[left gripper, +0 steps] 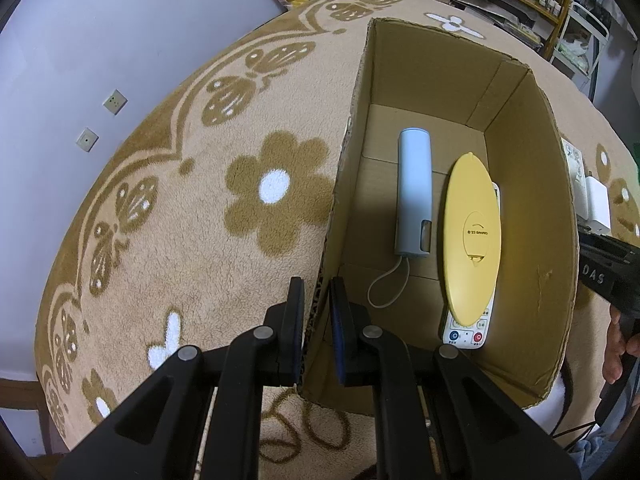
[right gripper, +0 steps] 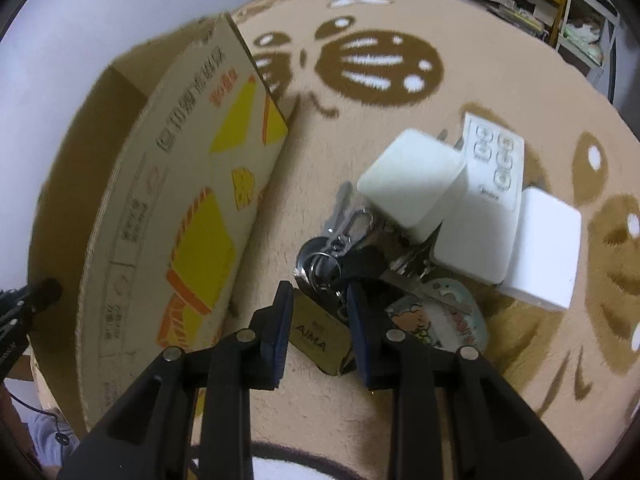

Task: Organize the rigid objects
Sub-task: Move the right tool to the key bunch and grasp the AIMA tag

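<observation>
Three items already lie in the box [left gripper: 520,208], right of centre in the left wrist view: a pale blue tube [left gripper: 414,196] with a cord loop, a yellow disc [left gripper: 472,236], and a remote [left gripper: 466,334] showing under the disc's lower end. Left gripper [left gripper: 317,330], bottom centre: jaws narrow, pinched on the box's near wall, seemingly steadying it.

Remaining stock, right wrist view, on the rug [right gripper: 400,92] right of the box: key bunch [right gripper: 340,256] with a brass tag [right gripper: 320,334], centre; sticker-like disc [right gripper: 440,320] beside it; two white blocks [right gripper: 412,180] and [right gripper: 540,248]; a white remote [right gripper: 492,160] under them, upper right.

Right gripper [right gripper: 318,320]: jaws part open, set either side of the brass tag; whether the pads touch it cannot be told.

Step in hand, by judgement: picking up the keys. Next move calls for closing squarely on the tag, lifting so the trailing rings clear the blocks, then carrying left over the box wall.
</observation>
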`<state>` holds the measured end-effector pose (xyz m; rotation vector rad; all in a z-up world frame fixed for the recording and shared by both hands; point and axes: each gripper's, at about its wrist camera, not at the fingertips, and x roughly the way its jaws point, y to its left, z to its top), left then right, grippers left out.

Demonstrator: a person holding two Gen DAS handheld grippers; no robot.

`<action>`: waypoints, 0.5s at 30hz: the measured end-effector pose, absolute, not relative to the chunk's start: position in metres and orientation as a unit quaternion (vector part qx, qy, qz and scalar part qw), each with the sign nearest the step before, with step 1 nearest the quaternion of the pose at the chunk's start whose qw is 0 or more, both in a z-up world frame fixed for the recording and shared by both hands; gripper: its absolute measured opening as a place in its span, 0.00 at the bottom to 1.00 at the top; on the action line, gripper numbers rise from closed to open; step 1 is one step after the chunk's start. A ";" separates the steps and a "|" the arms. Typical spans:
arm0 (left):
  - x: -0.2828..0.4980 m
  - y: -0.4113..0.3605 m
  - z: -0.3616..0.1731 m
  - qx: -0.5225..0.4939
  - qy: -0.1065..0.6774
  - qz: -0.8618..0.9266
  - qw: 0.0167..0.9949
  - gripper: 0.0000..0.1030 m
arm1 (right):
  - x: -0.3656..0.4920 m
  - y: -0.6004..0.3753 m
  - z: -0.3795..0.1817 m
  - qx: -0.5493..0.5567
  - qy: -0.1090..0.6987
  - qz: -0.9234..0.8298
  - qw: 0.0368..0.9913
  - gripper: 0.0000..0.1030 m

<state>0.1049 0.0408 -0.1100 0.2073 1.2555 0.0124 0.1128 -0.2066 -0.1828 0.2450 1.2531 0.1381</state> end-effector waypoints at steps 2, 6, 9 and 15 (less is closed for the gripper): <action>0.105 0.041 -0.110 0.095 0.587 0.007 0.804 0.11 | 0.113 -0.204 -0.184 0.102 0.586 0.064 0.801 0.29; 0.105 0.041 -0.110 0.096 0.587 0.006 0.804 0.11 | 0.113 -0.200 -0.184 0.090 0.594 0.064 0.797 0.29; 0.106 0.041 -0.110 0.098 0.586 0.007 0.804 0.11 | 0.110 -0.196 -0.183 0.080 0.601 0.065 0.793 0.29; 0.104 0.040 -0.110 0.103 0.585 0.007 0.804 0.12 | 0.100 -0.181 -0.196 0.067 0.632 0.071 0.769 0.29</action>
